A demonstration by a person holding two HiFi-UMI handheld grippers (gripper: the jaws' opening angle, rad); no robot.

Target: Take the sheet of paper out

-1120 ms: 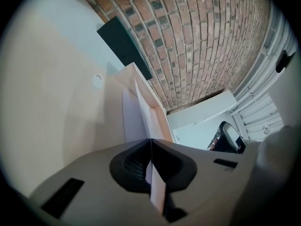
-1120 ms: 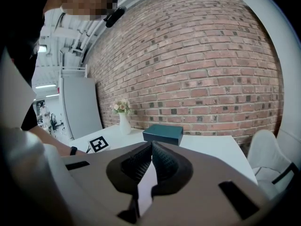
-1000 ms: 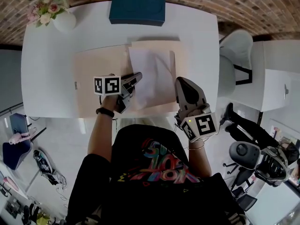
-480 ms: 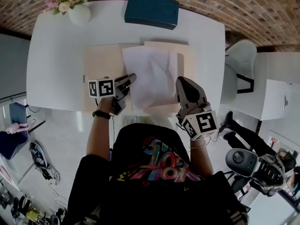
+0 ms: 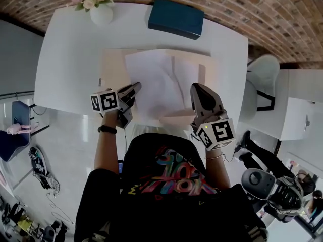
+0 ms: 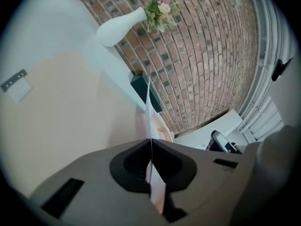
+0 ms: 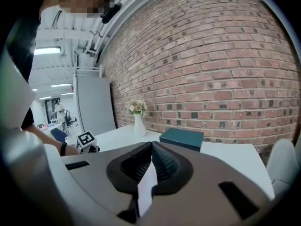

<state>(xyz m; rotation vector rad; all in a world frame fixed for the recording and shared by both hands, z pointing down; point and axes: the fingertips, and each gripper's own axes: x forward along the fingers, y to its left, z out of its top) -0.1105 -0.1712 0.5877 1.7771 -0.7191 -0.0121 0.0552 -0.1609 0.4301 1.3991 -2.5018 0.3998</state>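
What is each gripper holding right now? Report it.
Left gripper: closed on the white sheet of paper.
Right gripper: closed on the beige card folder, at its edge.

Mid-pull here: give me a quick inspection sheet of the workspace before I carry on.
surface: white table, set against a brick wall.
job's things: beige folder lies open; sheet of paper is spread over it, creased and partly raised.
clutter: teal box and vase of flowers at the far edge, apart from the folder.
grippers: left gripper is shut on the sheet's left edge; right gripper is shut on a thin white edge, apparently the same sheet's right side.
cables: nothing seen on the table.
surroundings: white chair to the table's right.
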